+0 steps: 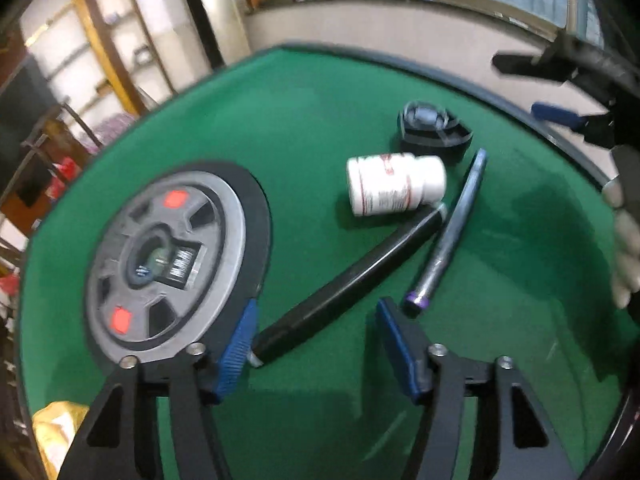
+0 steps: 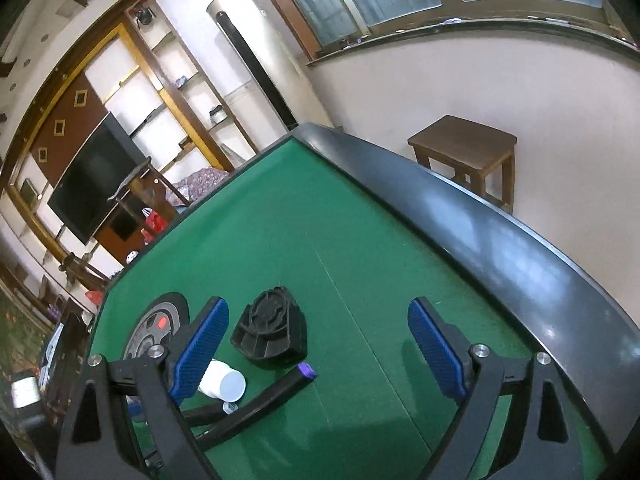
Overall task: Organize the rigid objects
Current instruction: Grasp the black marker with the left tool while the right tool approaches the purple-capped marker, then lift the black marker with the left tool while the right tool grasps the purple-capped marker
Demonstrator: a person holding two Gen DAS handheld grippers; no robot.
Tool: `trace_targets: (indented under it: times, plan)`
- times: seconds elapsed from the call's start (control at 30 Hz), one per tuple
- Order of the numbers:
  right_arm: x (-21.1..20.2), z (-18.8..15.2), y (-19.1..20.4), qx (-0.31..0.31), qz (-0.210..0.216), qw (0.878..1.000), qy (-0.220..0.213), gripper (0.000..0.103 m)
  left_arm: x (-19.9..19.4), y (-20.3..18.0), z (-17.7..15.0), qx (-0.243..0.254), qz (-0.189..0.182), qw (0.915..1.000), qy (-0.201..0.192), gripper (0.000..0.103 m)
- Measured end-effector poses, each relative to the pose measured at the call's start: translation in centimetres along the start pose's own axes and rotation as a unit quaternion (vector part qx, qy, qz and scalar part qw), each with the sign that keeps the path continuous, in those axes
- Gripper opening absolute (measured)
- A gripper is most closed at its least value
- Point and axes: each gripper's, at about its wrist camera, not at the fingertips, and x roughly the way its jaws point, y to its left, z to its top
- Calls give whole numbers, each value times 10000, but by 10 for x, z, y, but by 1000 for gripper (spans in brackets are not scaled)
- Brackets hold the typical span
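While our left fingers (image 1: 316, 344) gape empty astride the black tube (image 1: 344, 284), closing may nudge the pen (image 1: 452, 232) away.

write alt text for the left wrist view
The open left gripper hovers over a green table, one end of a black pen lying between its blue pads. Nearby lie a second pen, a white pill bottle on its side, a small black part and a grey disc.
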Motion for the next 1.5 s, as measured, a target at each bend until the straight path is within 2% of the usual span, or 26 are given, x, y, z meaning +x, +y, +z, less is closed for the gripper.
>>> trace_targets:
  times: [0.1,0.13,0.2,0.27,0.37,0.47,0.53,0.7,0.8,0.83,0.9,0.97,1.07,1.17,1.33,1.4,1.5]
  plan:
    - [0,-2,1,-52,47,10000,54,91,5,7,9,-189,-154,9997,-94,62]
    - [1,-2,1,-82,49,9999,67,91,6,7,11,-272,-259,9992,-126,58]
    - [5,-3,4,-165,15,9998,101,91,10,-4,12,-243,-283,9993,-70,47]
    - [8,-5,5,-195,-19,9997,133,91,4,-16,9,-149,-354,9992,-106,27]
    - [12,-5,0,-124,-50,9997,202,91,-7,-30,-5,-163,-725,9972,4,15]
    - [14,-7,-1,-27,-41,9996,288,91,-19,-40,-21,-201,-738,9971,57,15]
    - [15,-7,-1,-23,-33,9995,318,91,-23,-46,-26,-209,-606,9979,53,15]
    - [15,-9,6,-107,-51,9994,322,91,-11,-54,-9,-216,-336,9992,-50,18]
    - [17,-10,6,-108,-78,9993,347,91,-10,-53,-7,-401,-361,9985,-119,17]
    - [18,-11,6,-110,-94,9992,378,91,-10,-51,-9,-497,-402,9979,-128,13]
    - [22,-13,7,-129,-98,9989,447,91,-14,-46,-15,-750,-637,9950,-170,13]
    - [24,-14,8,-194,-128,9986,471,91,-22,-40,-23,-976,-690,9924,-283,13]
    - [26,-16,13,-356,-184,9982,456,91,-44,-30,-39,-1302,-873,9864,-488,14]
    - [28,-18,20,-552,-216,9972,456,91,-78,-21,-59,-1528,-867,9815,-765,14]
    - [36,-25,30,-840,-186,9946,588,91,-137,-19,-101,-1909,-737,9722,-1135,14]
    - [38,-28,28,-823,-88,9941,699,91,-153,-11,-117,-2053,-700,9685,-1219,14]
    - [37,-33,27,-749,-166,9923,972,90,-170,5,-135,-2189,-478,9653,-1343,14]
